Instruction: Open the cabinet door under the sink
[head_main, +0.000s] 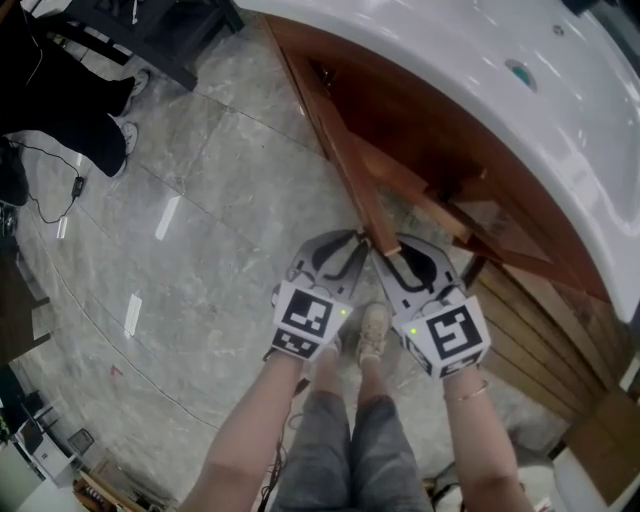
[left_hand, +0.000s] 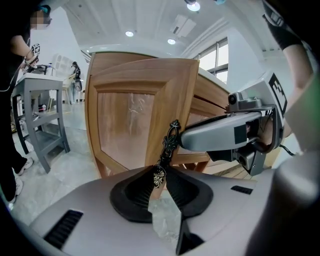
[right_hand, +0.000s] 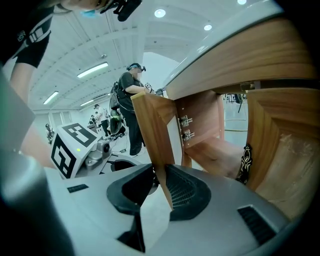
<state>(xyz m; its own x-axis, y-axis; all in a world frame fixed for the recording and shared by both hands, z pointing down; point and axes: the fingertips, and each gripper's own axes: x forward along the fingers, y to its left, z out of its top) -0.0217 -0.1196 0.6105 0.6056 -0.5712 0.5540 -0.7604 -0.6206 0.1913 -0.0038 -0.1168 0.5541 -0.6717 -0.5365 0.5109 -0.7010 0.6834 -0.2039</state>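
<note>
Two grips — left gripper (left_hand: 161, 184) on handle (left_hand: 169, 142), right gripper (right_hand: 159, 189) on door (right_hand: 151, 131).

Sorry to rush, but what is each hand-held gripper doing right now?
Left hand-held gripper: closed on the handle.
Right hand-held gripper: closed on the edge of the door.
</note>
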